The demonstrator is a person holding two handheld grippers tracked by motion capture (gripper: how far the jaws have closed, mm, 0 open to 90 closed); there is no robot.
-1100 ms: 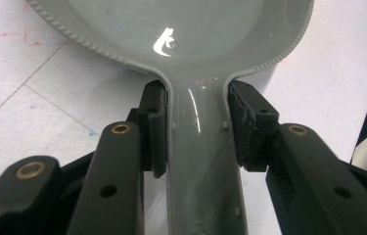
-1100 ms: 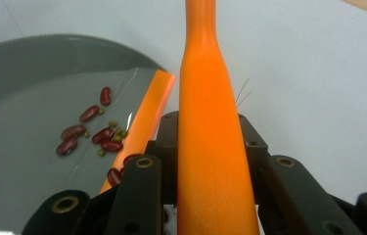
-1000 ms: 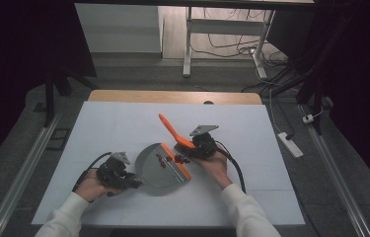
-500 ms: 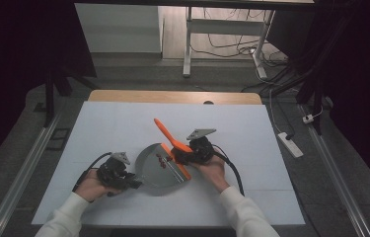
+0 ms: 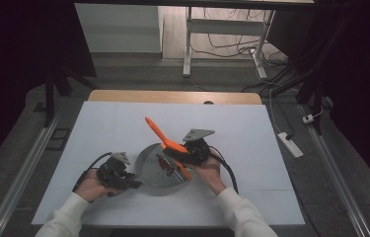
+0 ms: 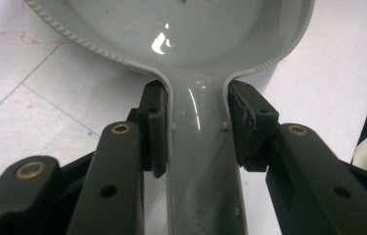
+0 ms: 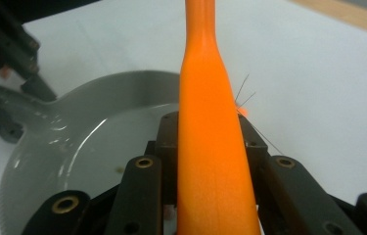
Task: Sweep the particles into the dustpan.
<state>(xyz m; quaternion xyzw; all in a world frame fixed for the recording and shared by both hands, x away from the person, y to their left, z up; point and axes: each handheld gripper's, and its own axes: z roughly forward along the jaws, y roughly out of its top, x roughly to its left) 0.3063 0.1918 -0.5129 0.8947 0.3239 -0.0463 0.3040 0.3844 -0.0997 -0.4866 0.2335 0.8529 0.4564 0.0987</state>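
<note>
A grey pan [image 5: 154,170] sits on the white table [image 5: 251,133] in the high view. My left gripper [image 5: 132,181] is shut on the pan handle [image 6: 198,147] at the pan's left side; in the left gripper view both pads press the handle's sides, and the pan bowl [image 6: 171,29] lies ahead. My right gripper [image 5: 175,155] is shut on an orange utensil [image 5: 160,133] that slants up and to the left above the pan's right rim. In the right gripper view the orange handle [image 7: 210,147] runs straight up between the jaws, with the pan [image 7: 73,147] below at the left.
A wooden strip [image 5: 172,96] edges the table's far side. A white power strip [image 5: 291,144] lies on the floor at the right, and a metal stand [image 5: 187,44] with cables is beyond the table. A small reddish mark [image 5: 162,162] shows inside the pan.
My right gripper has carried the orange utensil to the left and slightly up, further over the pan. The left gripper and the pan have stayed where they were.
</note>
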